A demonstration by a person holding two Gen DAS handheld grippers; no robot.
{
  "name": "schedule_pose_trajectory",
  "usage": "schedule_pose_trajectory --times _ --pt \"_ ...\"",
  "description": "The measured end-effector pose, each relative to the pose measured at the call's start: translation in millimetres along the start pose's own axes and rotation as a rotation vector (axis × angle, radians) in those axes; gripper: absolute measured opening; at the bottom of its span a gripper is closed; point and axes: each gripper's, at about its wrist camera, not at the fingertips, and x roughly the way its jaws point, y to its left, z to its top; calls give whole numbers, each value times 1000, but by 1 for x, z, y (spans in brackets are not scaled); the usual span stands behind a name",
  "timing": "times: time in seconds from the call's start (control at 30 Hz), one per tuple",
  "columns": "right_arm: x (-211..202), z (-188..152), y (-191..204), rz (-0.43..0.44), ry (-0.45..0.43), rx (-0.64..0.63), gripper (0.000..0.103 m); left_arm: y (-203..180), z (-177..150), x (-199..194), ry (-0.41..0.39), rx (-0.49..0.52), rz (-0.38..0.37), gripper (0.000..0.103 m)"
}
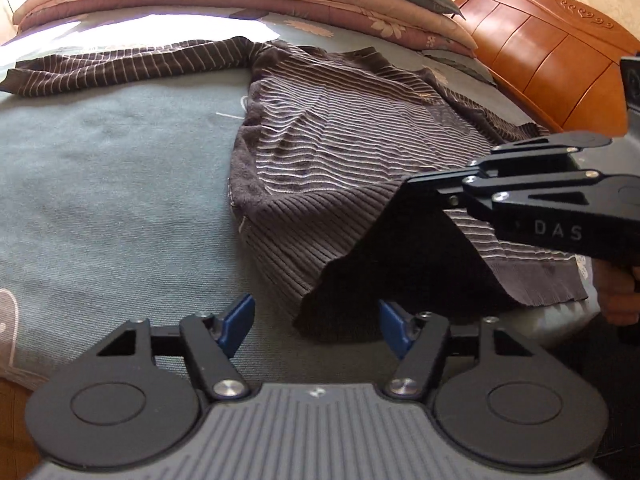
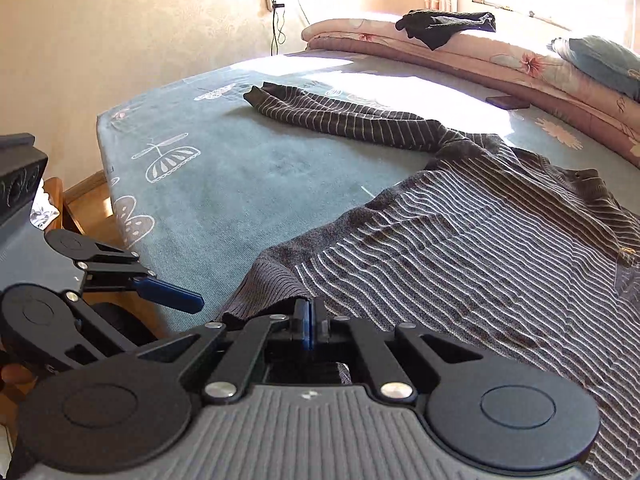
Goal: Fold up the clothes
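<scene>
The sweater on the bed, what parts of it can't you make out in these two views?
- Sweater: right sleeve, left wrist view, hidden behind the right gripper.
- Hem underside: right wrist view, covered by lifted fabric.
- Right side: right wrist view, cut off by the frame edge.

Dark grey-brown sweater [image 1: 344, 152] w/ thin white stripes, plain ribbed hem. Lies spread ahead of both tongs, body mostly flat but rippled. One sleeve [image 1: 120, 66] stretched out straight, far ahead-left of left gripper [image 1: 316, 330]. Hem corner [image 1: 400, 188] lifted off the rest, pinched in right gripper [image 2: 308, 320], fabric tenting up w/ dark shadow under it. Lifted hem edge hangs just ahead of left gripper's parted blue pads [image 1: 236, 324], not between them.
</scene>
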Motion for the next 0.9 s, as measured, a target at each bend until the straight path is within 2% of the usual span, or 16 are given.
schedule_pose_trajectory --times 0.2,0.27,0.5,0.63,0.7,0.9 --pt "2 1 -7 -17 13 12 2 9 -4 10 -63 -94 15 9" --pt "3 -1 -9 -20 16 18 2 12 -6 5 -91 -126 31 1" --pt "1 -4 -7 -18 20 17 3 20 -14 -20 -179 -205 84 0" --pt "-1 -5 -9 -9 24 33 4 25 -20 -16 -147 -204 131 0" --pt "-3 -5 -11 -1 21 44 7 35 -22 -14 -132 -241 149 0" --pt "-10 -5 -16 -32 10 43 8 44 -23 -28 -114 -243 87 0"
